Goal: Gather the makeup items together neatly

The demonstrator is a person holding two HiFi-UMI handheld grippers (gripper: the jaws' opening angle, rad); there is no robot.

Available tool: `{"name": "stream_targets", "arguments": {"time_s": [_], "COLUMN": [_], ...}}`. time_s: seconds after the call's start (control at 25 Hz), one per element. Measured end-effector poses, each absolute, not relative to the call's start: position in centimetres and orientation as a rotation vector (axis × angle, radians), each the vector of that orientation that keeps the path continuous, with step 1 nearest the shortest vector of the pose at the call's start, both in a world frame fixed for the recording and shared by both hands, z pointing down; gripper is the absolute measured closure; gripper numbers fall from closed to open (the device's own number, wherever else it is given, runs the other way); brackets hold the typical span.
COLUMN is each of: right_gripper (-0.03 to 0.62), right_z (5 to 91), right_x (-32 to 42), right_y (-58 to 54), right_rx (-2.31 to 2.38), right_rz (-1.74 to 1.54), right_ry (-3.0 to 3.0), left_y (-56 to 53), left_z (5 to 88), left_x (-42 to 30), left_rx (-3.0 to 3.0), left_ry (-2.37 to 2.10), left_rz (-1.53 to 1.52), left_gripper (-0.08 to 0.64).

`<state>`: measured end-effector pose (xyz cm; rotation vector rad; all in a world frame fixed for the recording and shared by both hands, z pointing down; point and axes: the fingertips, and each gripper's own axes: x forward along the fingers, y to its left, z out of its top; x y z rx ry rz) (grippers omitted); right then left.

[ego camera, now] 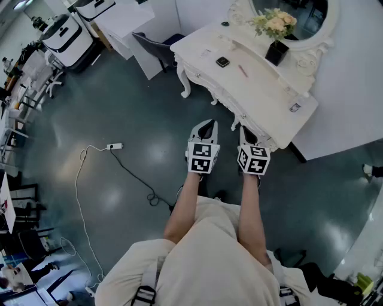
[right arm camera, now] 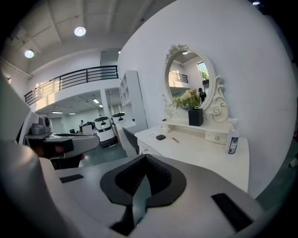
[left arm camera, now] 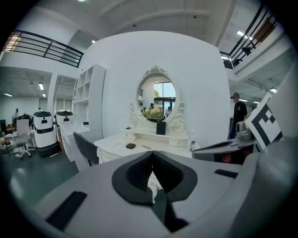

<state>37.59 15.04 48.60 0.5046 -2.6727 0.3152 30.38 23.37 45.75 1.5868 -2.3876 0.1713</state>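
A white dressing table (ego camera: 269,98) stands ahead of me, at the upper right of the head view. On it lie a small black compact (ego camera: 222,61), a thin pink stick (ego camera: 242,70) and, near its right end, a clear bottle (ego camera: 294,107). The same compact (right arm camera: 160,137), pink stick (right arm camera: 175,139) and bottle (right arm camera: 232,139) show in the right gripper view. My left gripper (ego camera: 206,124) and right gripper (ego camera: 245,130) hang side by side in front of the table's edge. Both are shut and hold nothing, and both are short of the items. The left gripper view shows the compact (left arm camera: 131,146) beyond the shut jaws.
A black vase of flowers (ego camera: 276,51) stands before the oval mirror (ego camera: 293,12). A dark chair (ego camera: 157,45) is at the table's left end. A white cable with a power strip (ego camera: 114,146) lies on the grey floor. White machines (ego camera: 66,39) stand far left. A person (left arm camera: 239,114) stands to the right.
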Motion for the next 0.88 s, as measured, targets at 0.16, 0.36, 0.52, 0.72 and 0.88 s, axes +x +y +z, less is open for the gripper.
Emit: {"name": "stream_targets", "arguments": {"time_s": [0.16,0.36,0.52,0.72,0.88], "right_gripper": [0.549,0.549,0.549,0.549,0.548], "right_z": [48.3,48.2,47.9,46.9,46.9], "right_x": [35.7,34.3,32.2,29.0,25.7], "right_y": [15.4,14.3,13.3,11.8,11.4], "right_rx": [0.459,0.444,0.453,0.459,0.392], "right_rz": [0.319,0.312,0.293,0.31,0.321], "right_ry": [-2.686,-2.689,-2.693,-2.74,-2.747], "left_y": [24.2,22.9,21.9,20.3,19.2], "left_z": [45.6,45.3,45.0,44.5,44.4], "left_x": [27.8,26.3,24.0,20.7,17.7], "left_rx": [1.514,1.507,1.511,1.517,1.502], "left_ry": [-2.437,-2.439,-2.438,-2.438,-2.442], "left_rz": [0.13,0.09,0.083,0.071,0.06], "left_gripper": [0.545,0.545,0.545,0.545,0.545]}}
